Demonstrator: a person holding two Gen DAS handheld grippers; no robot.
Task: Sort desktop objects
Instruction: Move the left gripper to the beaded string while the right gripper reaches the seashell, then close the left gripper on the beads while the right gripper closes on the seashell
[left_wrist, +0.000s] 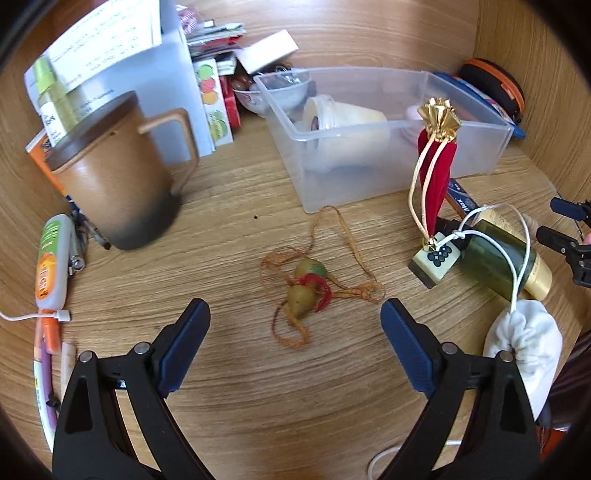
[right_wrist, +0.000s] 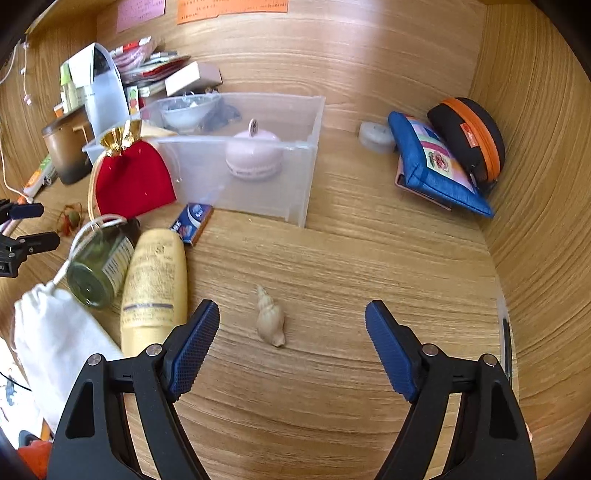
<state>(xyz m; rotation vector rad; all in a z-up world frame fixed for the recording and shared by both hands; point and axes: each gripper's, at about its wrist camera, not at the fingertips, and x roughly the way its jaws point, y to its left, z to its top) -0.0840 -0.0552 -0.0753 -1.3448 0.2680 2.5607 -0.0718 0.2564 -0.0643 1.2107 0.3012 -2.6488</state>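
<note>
The left gripper (left_wrist: 295, 321) hangs released, jaws spread wide and empty, over a small gourd charm (left_wrist: 306, 291) on a tangled orange cord that lies on the wooden desk (left_wrist: 240, 192) just beyond the fingertips. The right gripper (right_wrist: 291, 321) is likewise spread and holds nothing; a pale spiral seashell (right_wrist: 270, 319) lies between its fingers, a thing the left view does not show. To the shell's left lie a gold tube (right_wrist: 155, 284) and a green glass jar (right_wrist: 98, 271), side by side, with a white drawstring pouch (right_wrist: 55, 339) nearer. Only the left view shows a mahjong tile (left_wrist: 436, 264) beside the jar. A red velvet bag (right_wrist: 133, 177) stands before the clear plastic bin (right_wrist: 306, 177), which holds a pink round case (right_wrist: 255, 155) and what seems a cream roll (left_wrist: 347, 122). Far left stands a brown lidded mug (left_wrist: 122, 184); far right, a blue pouch (right_wrist: 432, 162) and a black-and-orange case (right_wrist: 469, 136).
</note>
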